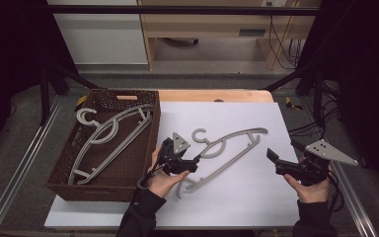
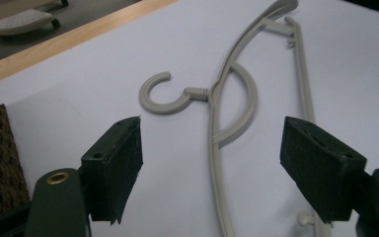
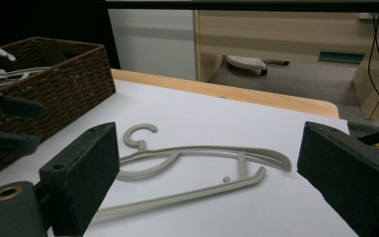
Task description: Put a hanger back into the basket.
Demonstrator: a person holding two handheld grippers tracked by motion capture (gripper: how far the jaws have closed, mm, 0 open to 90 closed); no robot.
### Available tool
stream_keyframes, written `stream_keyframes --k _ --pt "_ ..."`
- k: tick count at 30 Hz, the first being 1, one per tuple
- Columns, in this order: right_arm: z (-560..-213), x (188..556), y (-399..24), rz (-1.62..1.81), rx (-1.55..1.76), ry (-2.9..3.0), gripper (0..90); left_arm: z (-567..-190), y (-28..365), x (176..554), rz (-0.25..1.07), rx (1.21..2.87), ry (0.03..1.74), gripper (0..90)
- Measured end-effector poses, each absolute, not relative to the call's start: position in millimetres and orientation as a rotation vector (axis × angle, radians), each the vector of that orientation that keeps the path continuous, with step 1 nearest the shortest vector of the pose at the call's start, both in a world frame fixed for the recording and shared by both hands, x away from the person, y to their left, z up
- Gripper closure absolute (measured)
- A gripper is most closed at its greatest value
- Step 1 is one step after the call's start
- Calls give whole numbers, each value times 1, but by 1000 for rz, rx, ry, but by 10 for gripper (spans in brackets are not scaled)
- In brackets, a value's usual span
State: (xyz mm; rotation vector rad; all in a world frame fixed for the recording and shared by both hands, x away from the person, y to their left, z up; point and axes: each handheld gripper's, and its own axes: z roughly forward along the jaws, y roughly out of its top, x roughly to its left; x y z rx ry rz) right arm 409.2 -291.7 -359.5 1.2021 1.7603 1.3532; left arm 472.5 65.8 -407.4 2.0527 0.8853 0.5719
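A grey plastic hanger (image 1: 227,148) lies flat on the white sheet (image 1: 246,197), its hook toward the basket. My left gripper (image 1: 196,164) hovers low over the hanger's left half, near the hook. In the left gripper view its jaws (image 2: 212,133) stand open on either side of the hanger's neck (image 2: 212,123), not touching it. My right gripper (image 1: 282,150) is held to the right of the hanger, pointing at it. In the right gripper view its jaws (image 3: 207,148) are open with nothing between them, and the hanger (image 3: 197,150) lies ahead on the sheet.
A brown wicker basket (image 1: 103,190) at the left holds a few more grey hangers (image 1: 111,131). The sheet covers a wooden table whose far edge (image 1: 212,95) shows. Metal rails run along both sides. A desk and cables stand on the floor beyond.
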Motion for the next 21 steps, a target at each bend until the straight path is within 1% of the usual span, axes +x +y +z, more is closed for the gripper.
stream_keyframes --k 5,8,17,20,21 --pt "-361 410 -292 1350 1197 1766 90 -426 67 478 580 2067 931 271" --pt "-361 409 -292 1353 1201 1761 90 -433 66 482 581 2107 946 285" --pt "-364 408 -292 1362 1202 1769 93 -445 61 490 552 2146 955 379" --pt "-365 409 -292 1359 1203 1777 93 -443 56 493 545 2159 946 388" --pt "-365 409 -291 1363 1202 1776 93 -442 51 494 563 2181 935 388"
